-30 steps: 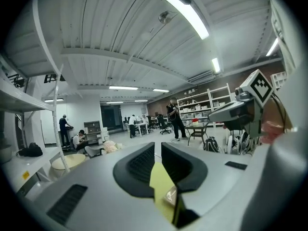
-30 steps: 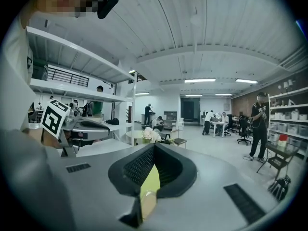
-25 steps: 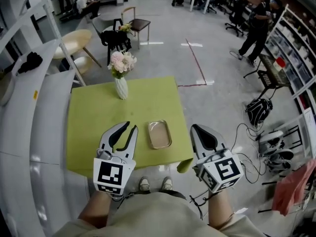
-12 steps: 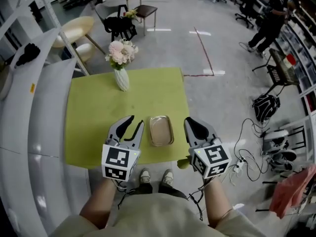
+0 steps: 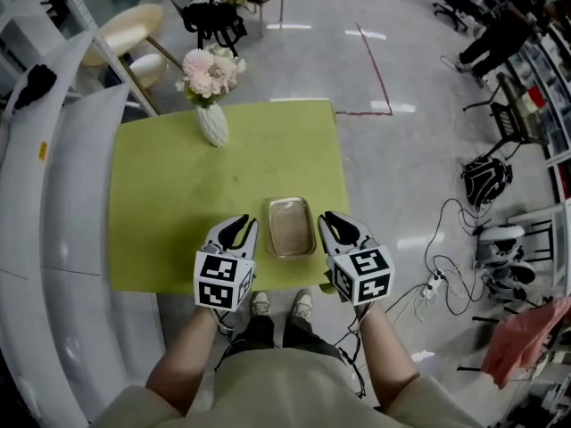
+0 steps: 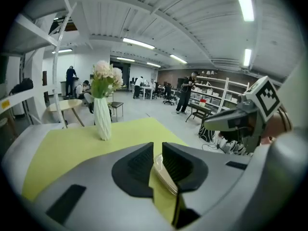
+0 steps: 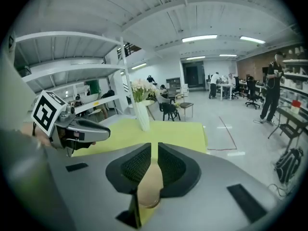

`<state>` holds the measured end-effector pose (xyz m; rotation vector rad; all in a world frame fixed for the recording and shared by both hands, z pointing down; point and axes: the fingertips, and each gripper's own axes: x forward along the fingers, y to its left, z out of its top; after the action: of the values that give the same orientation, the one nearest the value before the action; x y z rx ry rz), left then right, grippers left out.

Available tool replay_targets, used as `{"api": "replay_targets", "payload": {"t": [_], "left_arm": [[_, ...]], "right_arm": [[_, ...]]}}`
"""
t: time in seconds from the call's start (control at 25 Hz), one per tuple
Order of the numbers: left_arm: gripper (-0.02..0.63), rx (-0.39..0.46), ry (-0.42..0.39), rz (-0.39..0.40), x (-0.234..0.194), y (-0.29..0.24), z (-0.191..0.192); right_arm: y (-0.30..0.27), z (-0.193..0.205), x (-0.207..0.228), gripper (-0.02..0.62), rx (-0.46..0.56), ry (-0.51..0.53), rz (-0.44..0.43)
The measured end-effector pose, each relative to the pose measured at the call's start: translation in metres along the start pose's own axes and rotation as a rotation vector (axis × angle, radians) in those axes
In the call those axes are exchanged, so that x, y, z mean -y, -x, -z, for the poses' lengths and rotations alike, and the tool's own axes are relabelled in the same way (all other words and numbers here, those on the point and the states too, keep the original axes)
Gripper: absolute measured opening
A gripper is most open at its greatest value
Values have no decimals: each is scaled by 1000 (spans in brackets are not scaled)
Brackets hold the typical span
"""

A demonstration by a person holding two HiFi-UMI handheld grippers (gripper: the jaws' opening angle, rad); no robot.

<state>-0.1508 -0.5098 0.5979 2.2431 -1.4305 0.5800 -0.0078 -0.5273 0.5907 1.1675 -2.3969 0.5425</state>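
**Head view:** A shallow metal tray (image 5: 290,226) lies on the green bench (image 5: 169,203), close to the near edge and right of its middle. The left gripper (image 5: 238,229) is just beside the tray's left side. The right gripper (image 5: 337,227) is just beside its right side, by the near right corner of the bench. Neither touches the tray. A white vase (image 5: 212,125) of pale flowers (image 5: 207,68) stands upright well apart, toward the far left corner.

**Left gripper view:** The left gripper (image 6: 158,146) has its jaws only a narrow slit apart, with nothing gripped between them. The tray's rim (image 6: 162,176) and the green bench (image 6: 67,146) show through the slit. The vase (image 6: 102,124) stands ahead on the left. The right gripper (image 6: 230,122) with its marker cube (image 6: 263,93) hangs on the right.

**Right gripper view:** The right gripper (image 7: 154,147) is likewise parted by a thin slit and holds nothing. The tray (image 7: 149,186) shows below through the gap. The left gripper (image 7: 83,128) is on the left, and the vase (image 7: 142,116) stands at the far side of the bench (image 7: 180,131).
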Motion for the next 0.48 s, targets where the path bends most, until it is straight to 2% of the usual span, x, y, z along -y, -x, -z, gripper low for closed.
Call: {"api": "replay_targets", "payload": {"t": [0.48], "left_arm": [[12, -133, 125, 17, -17, -46, 78]], "right_arm": [[-55, 97, 10, 77, -203, -78, -29]]}}
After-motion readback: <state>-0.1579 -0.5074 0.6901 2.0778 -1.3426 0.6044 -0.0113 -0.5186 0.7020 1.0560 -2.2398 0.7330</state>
